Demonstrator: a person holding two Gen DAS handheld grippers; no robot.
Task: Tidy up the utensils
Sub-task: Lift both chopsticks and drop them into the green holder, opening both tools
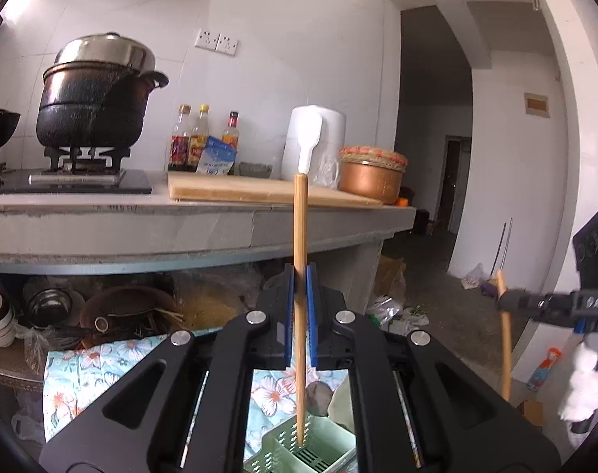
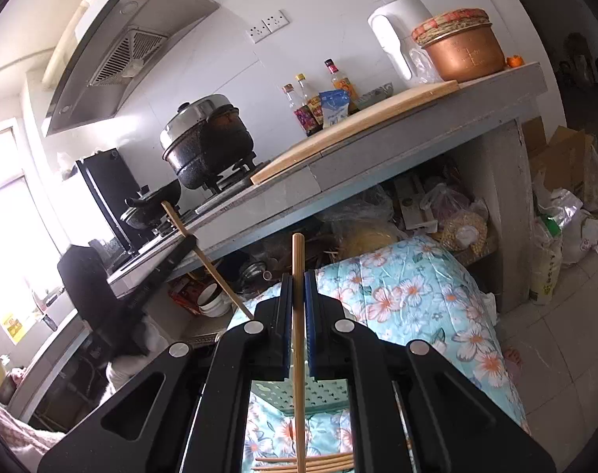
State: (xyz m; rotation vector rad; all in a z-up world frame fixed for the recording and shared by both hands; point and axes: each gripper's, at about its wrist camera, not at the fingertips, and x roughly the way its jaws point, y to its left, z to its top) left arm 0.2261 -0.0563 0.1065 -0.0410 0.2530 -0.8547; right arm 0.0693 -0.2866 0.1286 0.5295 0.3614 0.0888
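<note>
Floral blue cloth (image 2: 417,287) below us; left gripper (image 1: 300,280) and right gripper (image 2: 298,287) each pinch one upright bamboo chopstick (image 1: 300,236) (image 2: 298,315), which may swivel and miss the pale green slotted caddy (image 1: 322,445).

Three bottles (image 1: 198,138), maybe six chopsticks (image 2: 299,315)

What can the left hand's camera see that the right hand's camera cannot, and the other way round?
Only the left view shows the doorway and the inside of the green basket below its chopstick.

Only the right view shows the range hood, the window and loose chopsticks lying on the flowered cloth.

Both show the lidded pot, the sauce bottles, the cutting board, the white kettle, and each gripper shut on one chopstick.
</note>
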